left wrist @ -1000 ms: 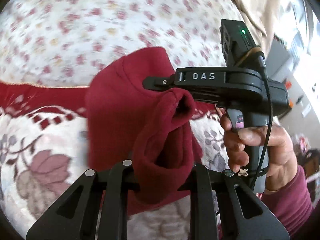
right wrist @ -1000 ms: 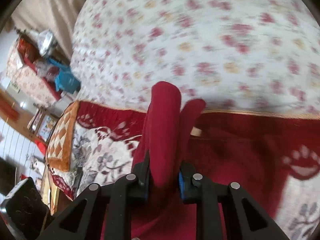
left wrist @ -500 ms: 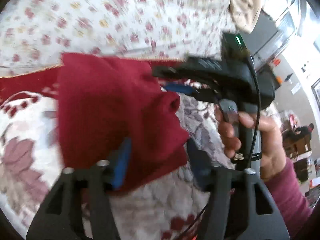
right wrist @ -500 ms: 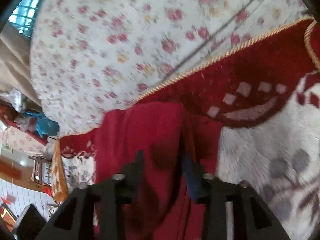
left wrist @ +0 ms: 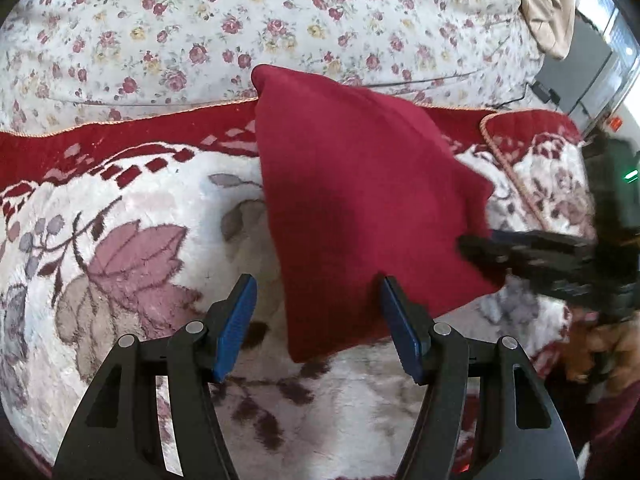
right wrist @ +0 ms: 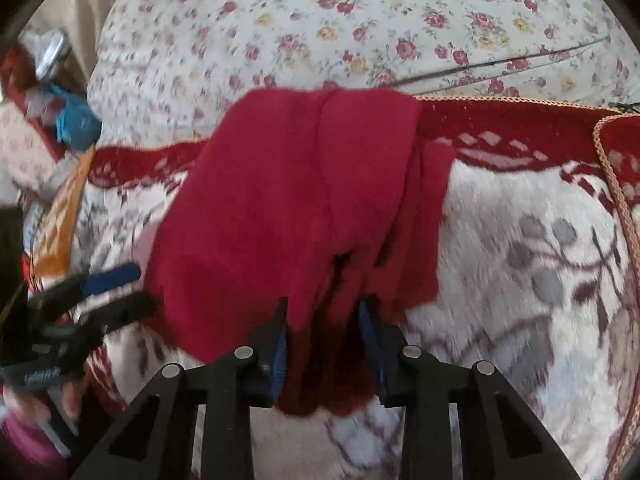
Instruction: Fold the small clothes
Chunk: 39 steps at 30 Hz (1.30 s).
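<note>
- Lying folded on the plush rug, the red garment reached between the left gripper, whose jaws stood apart, touching no cloth.
- Right gripper had just been closing; the garment's bunched edge sat between its blue pads, contact unclear.
- Floral bedsheet lay beyond.

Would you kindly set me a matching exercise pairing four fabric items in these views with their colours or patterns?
Things:
1. garment
2. bedsheet
3. plush blanket
4. cord trim on the blanket's edge

Looks:
a. cream with large leaf motifs and a dark red border
b. golden, twisted
c. plain dark red
d. white with small roses

Pairs: 1-c, 2-d, 3-a, 4-b
</note>
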### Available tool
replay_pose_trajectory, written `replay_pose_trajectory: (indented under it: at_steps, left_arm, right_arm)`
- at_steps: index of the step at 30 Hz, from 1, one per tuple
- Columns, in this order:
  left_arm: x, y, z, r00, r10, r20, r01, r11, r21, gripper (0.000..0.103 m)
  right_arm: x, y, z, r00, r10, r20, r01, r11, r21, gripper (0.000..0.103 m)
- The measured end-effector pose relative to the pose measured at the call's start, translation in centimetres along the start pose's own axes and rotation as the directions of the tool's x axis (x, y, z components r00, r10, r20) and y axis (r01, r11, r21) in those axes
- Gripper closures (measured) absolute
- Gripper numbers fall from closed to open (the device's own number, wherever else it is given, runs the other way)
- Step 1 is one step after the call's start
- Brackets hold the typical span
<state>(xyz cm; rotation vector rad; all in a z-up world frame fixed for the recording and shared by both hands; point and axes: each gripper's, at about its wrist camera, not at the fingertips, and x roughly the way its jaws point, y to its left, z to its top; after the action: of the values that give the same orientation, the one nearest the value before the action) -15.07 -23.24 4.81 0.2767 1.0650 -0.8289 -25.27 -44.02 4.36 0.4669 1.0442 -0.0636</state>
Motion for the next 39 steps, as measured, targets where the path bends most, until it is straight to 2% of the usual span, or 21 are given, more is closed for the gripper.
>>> replay_pose_trajectory:
  at_steps: [4, 5, 6, 7, 10, 11, 12, 13, 14, 16, 19, 22, 24, 27, 29, 32, 34, 36, 39]
  left_arm:
    - [-0.5, 0.2, 0.1, 0.998, 0.018, 0.062, -0.018, 1.0, -0.007, 0.039]
    - [-0.3, 0.2, 0.3, 0.997, 0.02, 0.072, -0.02, 1.0, -0.005, 0.039]
    - [-0.1, 0.2, 0.4, 0.997, 0.021, 0.074, -0.021, 1.0, -0.004, 0.039]
    - [0.2, 0.3, 0.4, 0.997, 0.021, 0.075, -0.021, 1.0, -0.005, 0.039]
    - [0.8, 0.5, 0.4, 0.997, 0.015, 0.073, -0.015, 1.0, -0.005, 0.039]
    - [1.0, 0.5, 0.4, 0.997, 0.016, 0.073, -0.016, 1.0, 0.0, 0.039]
    - [1.0, 0.5, 0.4, 0.997, 0.018, 0.074, -0.018, 1.0, 0.005, 0.039]
    - [1.1, 0.4, 0.4, 0.997, 0.016, 0.074, -0.017, 1.0, 0.008, 0.039]
    - [1.1, 0.4, 0.3, 0.997, 0.013, 0.073, -0.013, 1.0, 0.008, 0.039]
    - [1.1, 0.5, 0.2, 0.998, 0.001, 0.07, -0.001, 1.0, 0.004, 0.039]
    - [1.4, 0.4, 0.2, 0.998, 0.001, 0.067, -0.001, 1.0, 0.001, 0.039]
    - [1.6, 0.4, 0.1, 0.998, 0.003, 0.065, -0.003, 1.0, -0.008, 0.039]
    - [1.5, 0.3, 0.0, 0.998, 0.008, 0.07, -0.007, 1.0, -0.012, 0.039]
    - [1.4, 0.2, -0.1, 0.997, 0.02, 0.078, -0.02, 1.0, -0.008, 0.039]
    - [1.4, 0.0, -0.1, 0.996, 0.029, 0.082, -0.028, 1.0, -0.002, 0.039]
    - [1.5, -0.2, -0.1, 0.996, 0.03, 0.083, -0.031, 1.0, 0.007, 0.039]
    - [1.6, 0.0, -0.1, 0.996, 0.022, 0.083, -0.022, 1.0, 0.0, 0.039]
    - [1.6, 0.2, -0.1, 0.997, 0.011, 0.08, -0.01, 1.0, -0.009, 0.038]
    - [1.8, 0.5, 0.0, 0.997, -0.003, 0.077, 0.005, 1.0, -0.022, 0.035]
  right_arm:
    - [-2.5, -0.6, 1.0, 0.996, 0.072, 0.053, -0.076, 0.994, 0.084, 0.07]
    - [-3.2, -1.1, 1.6, 0.993, 0.087, 0.076, -0.095, 0.99, 0.109, 0.066]
    - [-3.5, -1.3, 2.2, 0.991, 0.088, 0.098, -0.1, 0.987, 0.125, 0.05]
    - [-3.6, -1.5, 2.8, 0.989, 0.076, 0.124, -0.094, 0.986, 0.141, 0.041]
    - [-2.0, -2.3, 5.3, 0.989, 0.024, 0.144, -0.05, 0.982, 0.184, 0.04]
    - [-0.9, -2.6, 5.9, 0.991, 0.027, 0.13, -0.053, 0.978, 0.2, 0.041]
    - [0.1, -2.8, 6.2, 0.994, 0.031, 0.107, -0.052, 0.977, 0.206, 0.047]
    - [1.2, -2.6, 6.5, 0.997, 0.028, 0.073, -0.042, 0.979, 0.198, 0.062]
    - [2.0, -2.1, 6.4, 0.999, 0.002, 0.049, -0.01, 0.987, 0.163, 0.064]
    - [1.1, -0.9, 5.9, 0.994, -0.063, 0.088, 0.057, 0.995, 0.077, 0.074]
    - [-0.4, 1.0, 4.4, 0.967, -0.211, 0.145, 0.221, 0.974, -0.057, 0.081]
    - [0.7, 0.8, 3.6, 0.96, -0.244, 0.137, 0.255, 0.965, -0.066, 0.081]
    - [0.6, 0.1, 3.7, 0.964, -0.219, 0.152, 0.226, 0.974, -0.032, 0.081]
    - [-0.9, -0.8, 3.5, 0.971, -0.137, 0.199, 0.128, 0.99, 0.056, 0.08]
    - [-1.8, -1.2, 3.4, 0.972, -0.111, 0.207, 0.091, 0.991, 0.102, 0.075]
    - [-3.2, 0.3, 3.5, 0.961, -0.099, 0.26, 0.085, 0.994, 0.064, 0.074]
    - [-3.1, 1.2, 3.7, 0.955, -0.109, 0.276, 0.106, 0.994, 0.027, 0.053]
    - [-2.5, 1.1, 4.0, 0.949, -0.131, 0.286, 0.124, 0.991, 0.045, 0.052]
    - [-1.5, -0.5, 4.6, 0.963, -0.098, 0.252, 0.073, 0.992, 0.105, 0.052]
